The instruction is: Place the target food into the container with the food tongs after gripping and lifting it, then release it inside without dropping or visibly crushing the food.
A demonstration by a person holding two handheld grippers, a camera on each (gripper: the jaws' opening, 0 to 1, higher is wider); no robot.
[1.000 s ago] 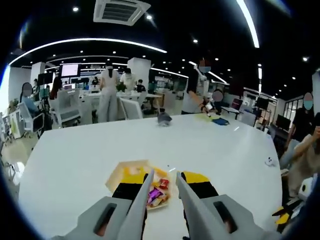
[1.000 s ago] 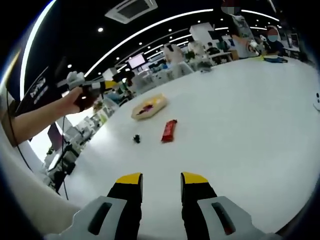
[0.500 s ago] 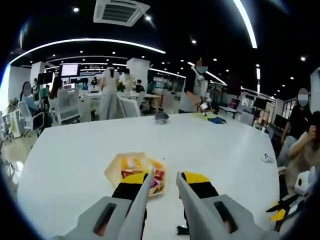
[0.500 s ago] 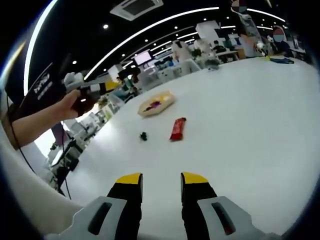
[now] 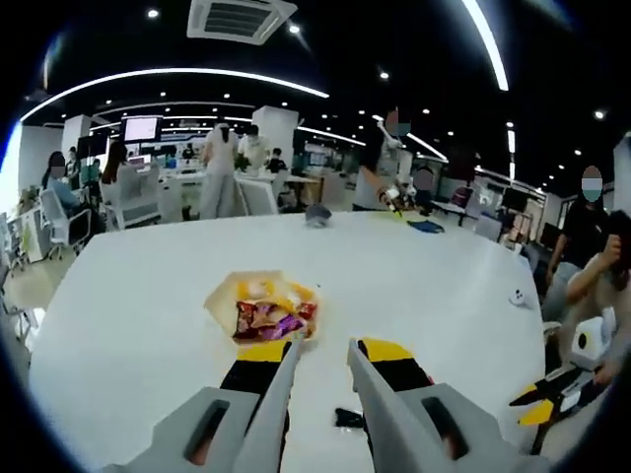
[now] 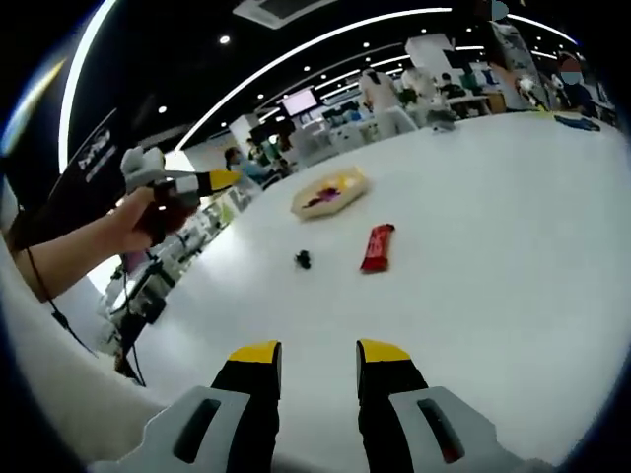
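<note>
Two grippers hang above a broad white table point(image 6: 513, 227), both with jaws apart and nothing between them: the left gripper point(image 5: 322, 357) looks toward a shallow yellowish container point(image 5: 261, 307) already holding several wrapped snacks, and the right gripper point(image 6: 318, 360) looks across the table at a red snack bar point(image 6: 378, 246) lying flat on the bare top, near the container point(image 6: 330, 191) but apart from it. No tongs can be made out, so the bar is judged the target and the right gripper the likelier one to take it. For a clean pick, come down over the bar's middle with the jaws across its narrow width, close only until the wrapper is held, lift straight, then carry it toward the container and open low over the snacks. A small dark object point(image 6: 303, 259) sits just beside the bar on its left in the right gripper view; approach from the other side. The table has ample open surface around the bar, its edges well apart from both items, and the left gripper point(image 6: 182, 184) is held off to one side, out of the path
</note>
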